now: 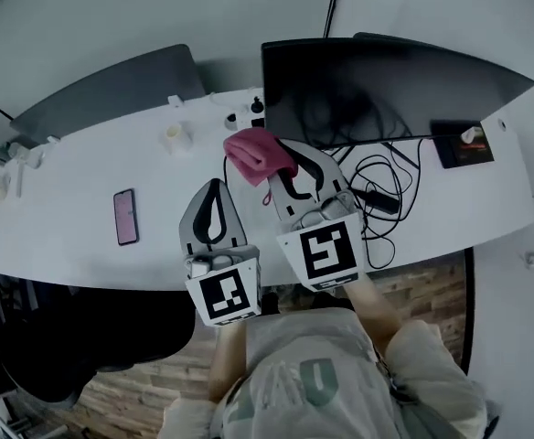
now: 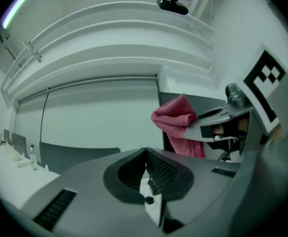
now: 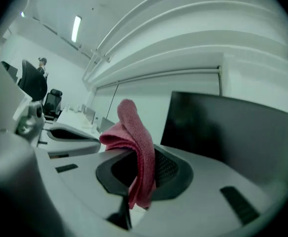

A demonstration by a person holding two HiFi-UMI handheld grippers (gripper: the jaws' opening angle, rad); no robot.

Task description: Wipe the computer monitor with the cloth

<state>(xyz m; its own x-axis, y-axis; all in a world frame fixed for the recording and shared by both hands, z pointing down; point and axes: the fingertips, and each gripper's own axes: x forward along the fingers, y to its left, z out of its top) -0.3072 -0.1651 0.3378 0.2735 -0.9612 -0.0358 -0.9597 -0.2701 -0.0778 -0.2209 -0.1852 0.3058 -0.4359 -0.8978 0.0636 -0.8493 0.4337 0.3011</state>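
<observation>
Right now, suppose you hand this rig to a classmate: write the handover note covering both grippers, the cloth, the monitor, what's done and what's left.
Left gripper: shut, empty, beside the right one.
Right gripper: shut on the pink cloth, raised near the monitor's lower left corner.
Done: cloth is in the grip.
Left: wipe the screen; no contact with it shows yet.

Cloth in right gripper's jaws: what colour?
Pink; the folded pink cloth shows best in the right gripper view.

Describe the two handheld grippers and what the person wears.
Both the left gripper and right gripper are grey, with curved jaws lined in ribbed black, each carrying a white cube with black square markers. The person wears a light top.
</observation>
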